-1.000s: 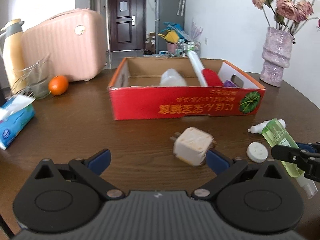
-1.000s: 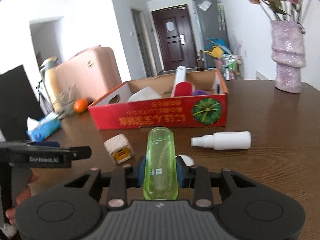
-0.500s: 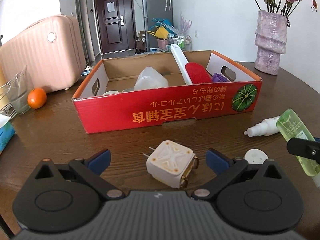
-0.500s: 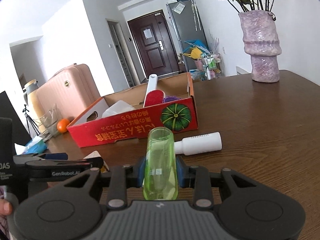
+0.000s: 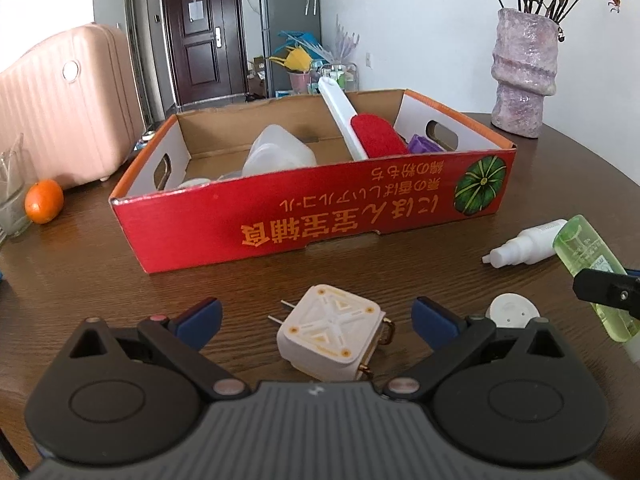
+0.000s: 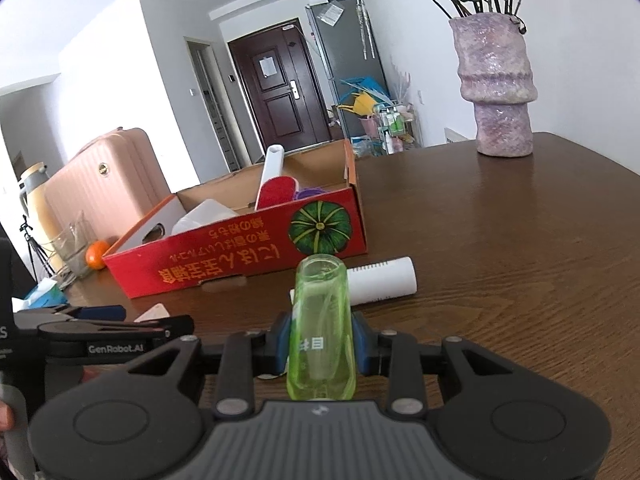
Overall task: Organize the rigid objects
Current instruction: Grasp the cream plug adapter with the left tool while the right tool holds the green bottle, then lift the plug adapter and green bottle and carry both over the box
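Left gripper (image 5: 316,318): fingers spread wide, blue pads (image 5: 200,316) on either side of the plug; nothing held

Plug (image 5: 330,338): white cube adapter lying on the table (image 5: 80,280), centred between the left fingers but touching neither; prongs point left and away toward the left pad, brass ring on its right-hand side faces the right pad. It lies nearly square, so no clear long axis; the prong-to-ring line runs roughly across the gap. Judgement: closing now would press on prongs and ring rather than flat faces, so a turn of the wrist may give a surer hold

Right gripper (image 6: 322,344): fingers pinching the green bottle (image 6: 322,328) at its middle, long axis straight forward along the fingers, far end aimed at the box; whether the bottle clears the table cannot be told

Box (image 5: 320,216): red carton, open top, just beyond both grippers; already holds a white-handled red brush (image 5: 360,132), a clear container (image 5: 276,154) and a purple item (image 5: 424,146)

White spray bottle (image 5: 524,246): lying on its side on the table, right of the plug, in front of the box, just behind the green bottle

White disc (image 5: 512,312): flat on the table just right of the left gripper's right finger

Nearest arm: left for the plug; right for spray bottle and disc, once free

Judgement: bottle next goes forward over the box's near wall
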`<state>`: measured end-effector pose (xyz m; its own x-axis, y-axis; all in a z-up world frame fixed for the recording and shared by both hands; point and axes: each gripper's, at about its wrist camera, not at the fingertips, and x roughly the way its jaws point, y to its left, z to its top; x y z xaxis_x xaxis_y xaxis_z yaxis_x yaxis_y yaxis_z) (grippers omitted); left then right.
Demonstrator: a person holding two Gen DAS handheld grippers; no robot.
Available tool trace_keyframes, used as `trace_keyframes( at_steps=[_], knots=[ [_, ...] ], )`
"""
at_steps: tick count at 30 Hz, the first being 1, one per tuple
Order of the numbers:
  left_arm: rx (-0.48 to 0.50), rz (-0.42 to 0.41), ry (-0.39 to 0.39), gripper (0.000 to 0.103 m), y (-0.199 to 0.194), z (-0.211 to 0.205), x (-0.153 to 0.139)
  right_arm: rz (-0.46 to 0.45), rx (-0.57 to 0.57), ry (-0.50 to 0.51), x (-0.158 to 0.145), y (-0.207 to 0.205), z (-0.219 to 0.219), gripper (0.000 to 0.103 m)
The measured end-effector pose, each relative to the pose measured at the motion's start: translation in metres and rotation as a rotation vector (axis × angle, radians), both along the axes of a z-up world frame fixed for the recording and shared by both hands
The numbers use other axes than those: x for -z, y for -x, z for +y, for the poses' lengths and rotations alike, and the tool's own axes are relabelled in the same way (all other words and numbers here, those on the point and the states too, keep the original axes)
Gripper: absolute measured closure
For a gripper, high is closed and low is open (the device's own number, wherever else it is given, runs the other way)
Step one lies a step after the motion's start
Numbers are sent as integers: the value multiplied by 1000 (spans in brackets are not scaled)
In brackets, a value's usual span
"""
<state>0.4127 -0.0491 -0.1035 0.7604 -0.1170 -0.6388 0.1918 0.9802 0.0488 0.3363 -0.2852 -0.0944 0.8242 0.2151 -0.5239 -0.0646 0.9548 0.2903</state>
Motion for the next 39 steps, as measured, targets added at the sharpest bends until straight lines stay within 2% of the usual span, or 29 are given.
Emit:
trace_keyframes(
  at_steps=[3, 8, 11, 13, 17, 19, 26, 39],
  knots=[
    [6, 13, 2, 4, -1, 0, 2, 1, 0, -3, 1, 0, -1, 73],
    [13, 8, -20, 5, 0, -4, 4, 2, -1, -4, 1, 0, -1, 73],
    [15, 16, -19, 15, -1, -4, 6, 2, -2, -2, 0, 1, -1, 73],
    [24, 27, -16, 27, -2, -4, 7, 2, -2, 0, 0, 0, 0, 73],
    [31, 24, -27, 29, 0, -7, 9, 4, -3, 2, 1, 0, 0, 73],
    [37, 25, -19, 33, 0, -6, 8, 8, -1, 0, 2, -1, 0, 73],
    [35, 30, -2, 33, 5, -3, 7, 13, 3, 3, 3, -2, 0, 73],
    [9, -16, 16, 34, 38, 0, -3, 9, 6, 5, 3, -1, 0, 73]
  ],
)
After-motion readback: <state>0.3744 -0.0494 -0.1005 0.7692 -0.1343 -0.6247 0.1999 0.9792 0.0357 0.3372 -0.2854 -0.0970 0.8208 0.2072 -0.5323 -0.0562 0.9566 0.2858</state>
